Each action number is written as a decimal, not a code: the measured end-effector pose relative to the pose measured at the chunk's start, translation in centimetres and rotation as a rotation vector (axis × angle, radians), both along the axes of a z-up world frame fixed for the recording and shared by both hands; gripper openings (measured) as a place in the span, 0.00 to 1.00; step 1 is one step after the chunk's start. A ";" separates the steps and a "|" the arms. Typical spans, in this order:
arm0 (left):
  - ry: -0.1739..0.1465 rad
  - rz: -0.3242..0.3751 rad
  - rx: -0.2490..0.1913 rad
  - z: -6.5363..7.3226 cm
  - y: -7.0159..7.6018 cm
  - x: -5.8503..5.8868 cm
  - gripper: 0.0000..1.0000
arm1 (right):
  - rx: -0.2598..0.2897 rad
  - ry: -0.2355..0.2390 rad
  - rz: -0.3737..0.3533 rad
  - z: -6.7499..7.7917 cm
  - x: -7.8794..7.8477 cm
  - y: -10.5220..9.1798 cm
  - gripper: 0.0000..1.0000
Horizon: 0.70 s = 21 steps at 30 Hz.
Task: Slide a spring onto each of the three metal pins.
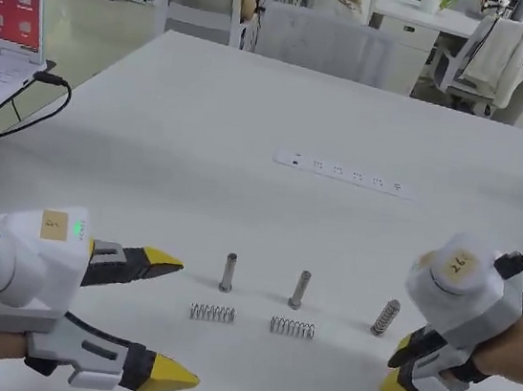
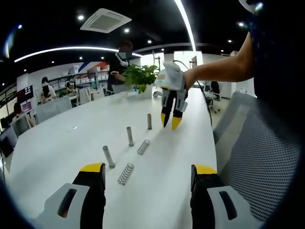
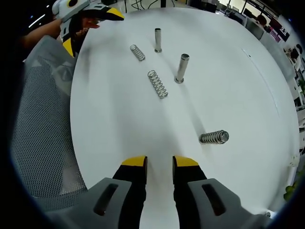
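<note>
Three metal pins stand in a row on the white table [image 1: 204,120]. The left pin [image 1: 228,272] and the middle pin [image 1: 299,289] are bare. A spring sits around the right pin [image 1: 385,317] [image 3: 214,137]. Two loose springs [image 1: 212,313] [image 1: 292,328] lie flat in front of the bare pins. My left gripper [image 1: 168,318] [image 2: 148,169] is wide open left of the row, holding nothing. My right gripper [image 1: 400,368] [image 3: 160,161] hovers just right of the sprung pin, jaws a little apart with nothing between them.
A white power strip [image 1: 342,172] lies on the table behind the pins. A laptop [image 1: 5,17] with a black cable [image 1: 37,108] is at the far left. A mesh chair [image 3: 43,124] stands by the table's near edge. A potted plant [image 2: 140,76] sits at one end.
</note>
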<state>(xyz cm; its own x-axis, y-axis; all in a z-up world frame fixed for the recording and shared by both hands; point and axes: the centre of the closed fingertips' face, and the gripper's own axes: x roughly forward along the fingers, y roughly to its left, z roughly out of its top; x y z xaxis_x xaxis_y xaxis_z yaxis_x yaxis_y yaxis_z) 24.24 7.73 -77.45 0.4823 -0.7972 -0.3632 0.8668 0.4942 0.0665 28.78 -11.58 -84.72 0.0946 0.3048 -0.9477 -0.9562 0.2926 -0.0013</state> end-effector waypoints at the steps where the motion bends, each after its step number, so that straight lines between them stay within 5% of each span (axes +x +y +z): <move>1: 0.000 0.000 0.000 0.0 0.0 0.0 0.69 | 0.003 0.001 0.003 0.0 -0.1 0.2 0.19; 21: 0.006 0.007 0.003 0.0 0.1 -0.4 0.68 | 0.051 -0.032 0.093 1.5 1.0 5.1 0.20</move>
